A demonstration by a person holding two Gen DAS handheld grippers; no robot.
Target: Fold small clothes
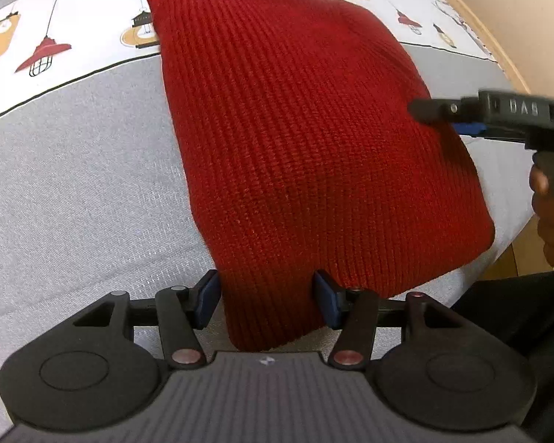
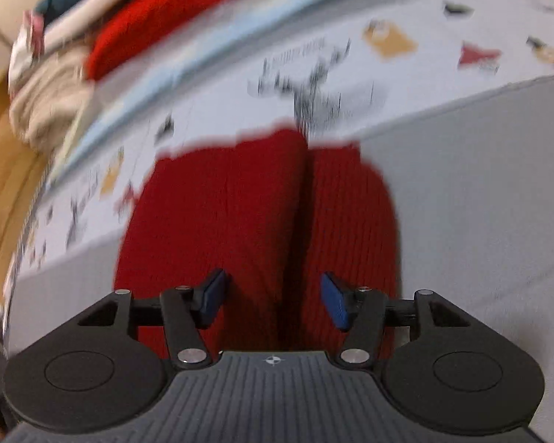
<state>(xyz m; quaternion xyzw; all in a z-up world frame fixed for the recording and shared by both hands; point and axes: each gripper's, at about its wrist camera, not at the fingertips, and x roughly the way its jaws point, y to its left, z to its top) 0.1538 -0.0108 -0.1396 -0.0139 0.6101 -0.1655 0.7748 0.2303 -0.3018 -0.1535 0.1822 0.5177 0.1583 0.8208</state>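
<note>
Both tools gape wide, left tool (image 1: 266, 297) straddling the near corner of the red knit (image 1: 295, 140) lying mid-frame on the bed (image 1: 74, 184), right tool (image 2: 273, 301) empty above it — close shallow and the thick knit slips free.

Two claws are counted: the left claw (image 1: 266, 297) and the right claw (image 2: 273, 299). One red knitted garment (image 1: 295, 140) is seen lying on one bed (image 1: 74, 184). In the blurred right wrist view, one pile of other clothes (image 2: 92, 44) is made out; its pieces cannot be counted.
</note>
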